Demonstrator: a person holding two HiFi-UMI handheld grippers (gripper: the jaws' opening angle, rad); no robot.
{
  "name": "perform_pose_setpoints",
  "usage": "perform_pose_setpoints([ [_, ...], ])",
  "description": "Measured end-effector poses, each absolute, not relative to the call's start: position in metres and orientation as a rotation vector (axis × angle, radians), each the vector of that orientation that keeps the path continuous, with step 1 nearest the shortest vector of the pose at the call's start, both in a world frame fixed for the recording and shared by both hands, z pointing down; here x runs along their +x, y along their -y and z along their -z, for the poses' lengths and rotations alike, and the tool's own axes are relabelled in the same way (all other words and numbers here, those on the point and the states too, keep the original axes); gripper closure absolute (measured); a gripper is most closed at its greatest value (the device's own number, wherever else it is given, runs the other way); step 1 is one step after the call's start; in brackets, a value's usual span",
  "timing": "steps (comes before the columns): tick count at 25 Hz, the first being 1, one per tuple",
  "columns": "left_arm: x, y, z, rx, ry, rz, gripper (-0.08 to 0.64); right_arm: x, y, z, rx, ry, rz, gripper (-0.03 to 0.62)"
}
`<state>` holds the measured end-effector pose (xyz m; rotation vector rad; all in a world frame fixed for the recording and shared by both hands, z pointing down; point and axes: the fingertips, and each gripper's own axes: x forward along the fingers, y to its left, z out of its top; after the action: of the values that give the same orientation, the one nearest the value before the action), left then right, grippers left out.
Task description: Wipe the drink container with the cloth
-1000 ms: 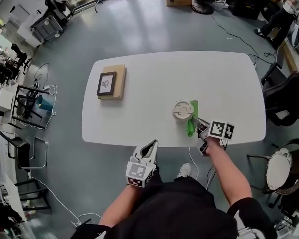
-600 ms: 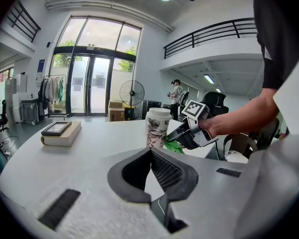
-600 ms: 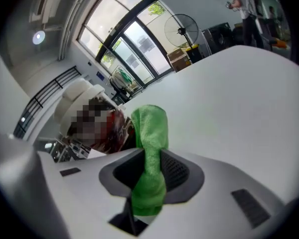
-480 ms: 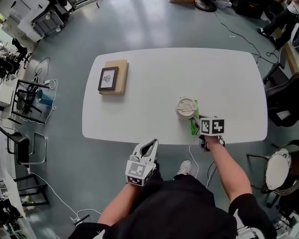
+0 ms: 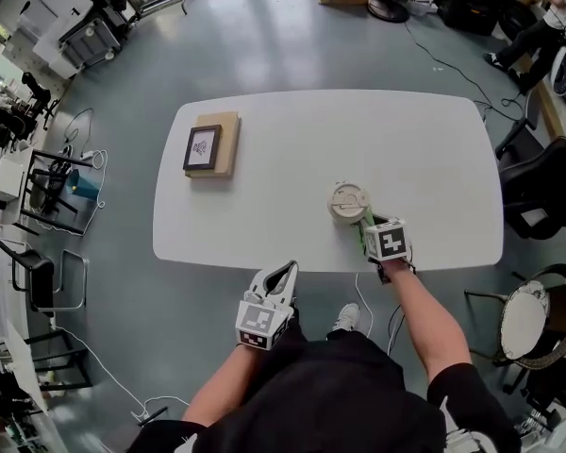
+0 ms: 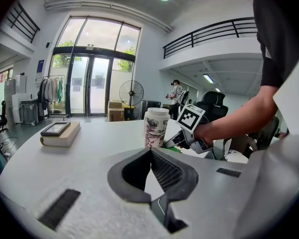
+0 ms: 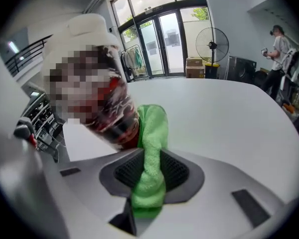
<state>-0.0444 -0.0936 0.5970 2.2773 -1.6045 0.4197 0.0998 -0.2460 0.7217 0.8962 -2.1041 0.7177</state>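
Fingers (image 7: 178, 169) on your right gripper (image 7: 150, 158) are clamped on the green cloth (image 7: 152, 128). A bunched strip of it runs up between the pads and out past the tips. Your left gripper (image 6: 150, 153) has its fingers (image 6: 167, 172) pinched together at the tips with nothing in them. Everything else I'll place off the drink container (image 5: 347, 201). The big white table (image 5: 415, 140) is what it stands on, upright with its lid on, toward the near edge and a bit right of the table's middle. Well off to the container's left and a little farther from you sits a tan book (image 5: 224, 155) with a small framed picture (image 5: 202, 147) lying flat on top of it. From the left gripper view the book (image 6: 60, 136) and frame (image 6: 56, 128) sit out to the left of the patterned container (image 6: 156, 127). Your right gripper (image 5: 368, 226) is just beside the container on its near-right side, over the table edge. The cloth (image 5: 364, 238) is squeezed in between, and its free end is pressed against the container's printed side (image 7: 120, 126) low down. Your left gripper (image 5: 283, 276) hangs off the table altogether, nearer to you than the container and to its left, with its tips aimed at the table edge.
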Motion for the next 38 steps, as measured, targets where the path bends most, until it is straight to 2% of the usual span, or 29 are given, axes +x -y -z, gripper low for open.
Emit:
perform_pose_setpoints([
  [7,-0.025,0.097,-0.586,2.310,1.575,-0.356,0.546,0.122,0.233,-0.653,1.034,2.267,-0.564,0.486],
  [16,-0.009,0.109,-0.556,2.403,1.597,-0.330,0.546,0.139,0.204,-0.541,1.173,2.448,-0.167,0.485],
  [24,-0.021,0.107,-0.524,2.439,1.710,-0.358,0.546,0.136,0.170,-0.467,1.235,2.733,-0.112,0.491],
  [38,0.000,0.092,-0.498,2.548,1.734,-0.340,0.546,0.141,0.132,-0.448,1.210,2.766,-0.012,0.497],
])
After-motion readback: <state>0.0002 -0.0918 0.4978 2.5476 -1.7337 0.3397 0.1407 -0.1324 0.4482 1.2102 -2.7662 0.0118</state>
